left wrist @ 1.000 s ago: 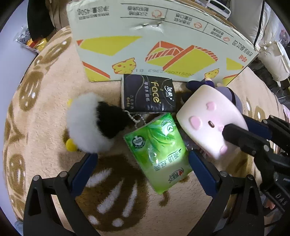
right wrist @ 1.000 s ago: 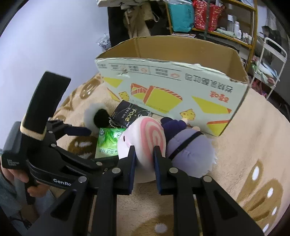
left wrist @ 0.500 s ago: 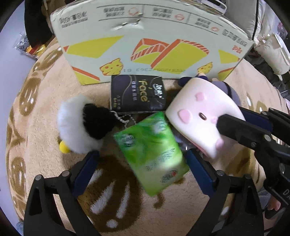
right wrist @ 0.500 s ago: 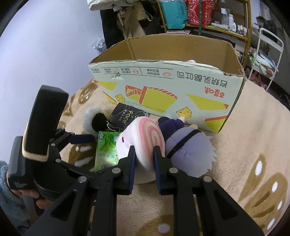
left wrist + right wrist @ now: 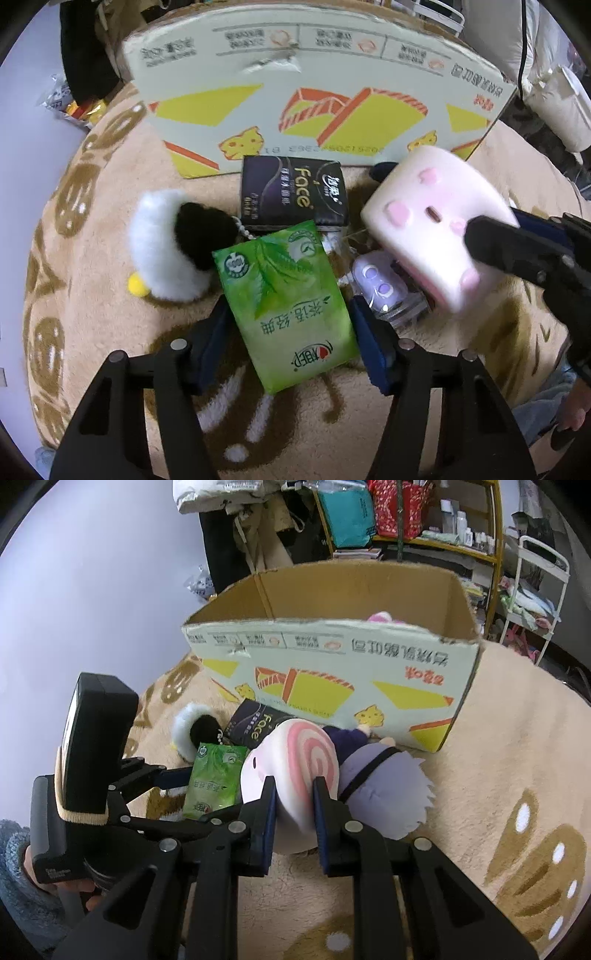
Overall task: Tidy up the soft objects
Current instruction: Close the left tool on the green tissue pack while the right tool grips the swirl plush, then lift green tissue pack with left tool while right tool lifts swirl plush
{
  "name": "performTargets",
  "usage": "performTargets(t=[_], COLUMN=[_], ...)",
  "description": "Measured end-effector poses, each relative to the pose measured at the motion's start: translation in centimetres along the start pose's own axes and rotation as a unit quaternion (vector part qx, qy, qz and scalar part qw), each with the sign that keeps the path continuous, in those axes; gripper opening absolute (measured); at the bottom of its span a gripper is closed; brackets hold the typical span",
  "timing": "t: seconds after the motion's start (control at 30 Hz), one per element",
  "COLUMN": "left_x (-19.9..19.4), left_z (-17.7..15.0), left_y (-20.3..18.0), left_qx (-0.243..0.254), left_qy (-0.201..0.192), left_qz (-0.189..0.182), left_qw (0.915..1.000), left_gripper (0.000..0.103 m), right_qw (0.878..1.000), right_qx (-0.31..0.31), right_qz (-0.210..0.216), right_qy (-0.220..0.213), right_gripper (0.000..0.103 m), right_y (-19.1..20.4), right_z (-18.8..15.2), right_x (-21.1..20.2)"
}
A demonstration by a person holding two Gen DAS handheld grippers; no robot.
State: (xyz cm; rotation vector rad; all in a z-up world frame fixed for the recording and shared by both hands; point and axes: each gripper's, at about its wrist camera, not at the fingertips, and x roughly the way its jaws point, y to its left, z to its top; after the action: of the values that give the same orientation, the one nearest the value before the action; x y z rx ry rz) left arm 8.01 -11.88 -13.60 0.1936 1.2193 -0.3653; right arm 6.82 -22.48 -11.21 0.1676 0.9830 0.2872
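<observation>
My right gripper [image 5: 293, 801] is shut on a pink roll-shaped pig plush [image 5: 295, 760], lifted off the rug; it also shows in the left wrist view [image 5: 432, 218]. My left gripper [image 5: 288, 325] has closed around a green tissue pack [image 5: 288, 306], its pads at both sides of it. A black "Face" tissue pack [image 5: 293, 194], a white-and-black fluffy keychain plush [image 5: 173, 243] and a purple-haired doll [image 5: 380, 790] lie on the rug before the open cardboard box [image 5: 332, 672].
A small clear packet with a lilac toy [image 5: 380, 291] lies beside the green pack. A pink plush [image 5: 380, 618] sits inside the box. The beige patterned rug [image 5: 498, 775] extends to the right. Shelves and a white rack [image 5: 532, 576] stand behind.
My right gripper has lifted the pig plush up and toward the box. My left gripper has narrowed from wide open to both sides of the green tissue pack.
</observation>
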Motion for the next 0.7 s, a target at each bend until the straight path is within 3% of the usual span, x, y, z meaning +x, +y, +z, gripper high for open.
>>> performTargets(t=[0.4, 0.7], left_x=[-6.6, -12.9], left_z=[-1.4, -0.9], left_y=[-0.9, 0.3], left_qx=[0.017, 0.01], left_qy=[-0.095, -0.216], left_qz=[0.035, 0.05], left_qw=[0.9947, 0.9751], left_gripper=[0.062, 0.062], right_qw=[0.997, 0.992], right_qx=[0.004, 0.009], right_qz=[-0.022, -0.03], right_qy=[-0.078, -0.125], right_gripper=[0.018, 0.018], right_y=[-0.1, -0.1], right_z=[0.4, 1.3], right_x=[-4.4, -6.7])
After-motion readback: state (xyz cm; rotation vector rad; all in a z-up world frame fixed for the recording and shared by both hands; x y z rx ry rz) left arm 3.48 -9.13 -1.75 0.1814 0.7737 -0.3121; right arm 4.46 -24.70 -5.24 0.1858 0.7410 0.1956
